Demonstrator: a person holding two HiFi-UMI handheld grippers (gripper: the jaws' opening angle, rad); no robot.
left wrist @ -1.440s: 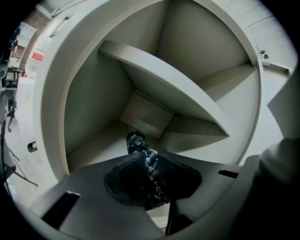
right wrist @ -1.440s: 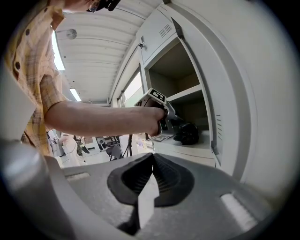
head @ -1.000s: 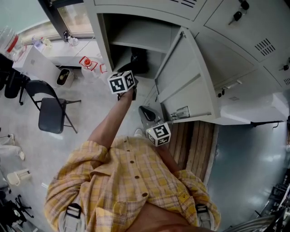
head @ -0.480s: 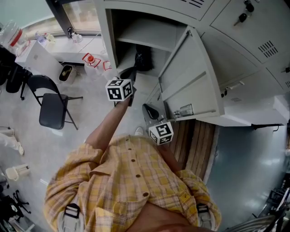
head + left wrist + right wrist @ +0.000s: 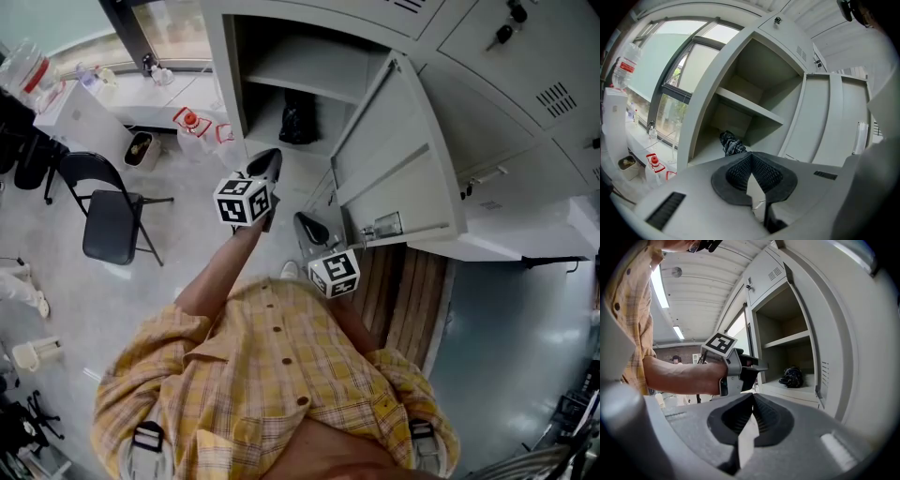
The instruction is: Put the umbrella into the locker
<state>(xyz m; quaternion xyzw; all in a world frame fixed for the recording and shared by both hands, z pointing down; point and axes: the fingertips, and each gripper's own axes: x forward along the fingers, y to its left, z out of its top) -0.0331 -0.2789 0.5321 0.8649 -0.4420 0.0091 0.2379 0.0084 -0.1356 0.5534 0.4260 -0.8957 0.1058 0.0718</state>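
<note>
Ahead of our left gripper (image 5: 264, 167), beyond its clenched, empty jaws, the dark folded fabric umbrella (image 5: 298, 117) lies on the floor of the open grey metal locker (image 5: 225, 84), under its shelf. We have drawn that gripper back out. Our right gripper (image 5: 309, 228), beside it, is likewise clenched on nothing. The stowing looks done.
</note>
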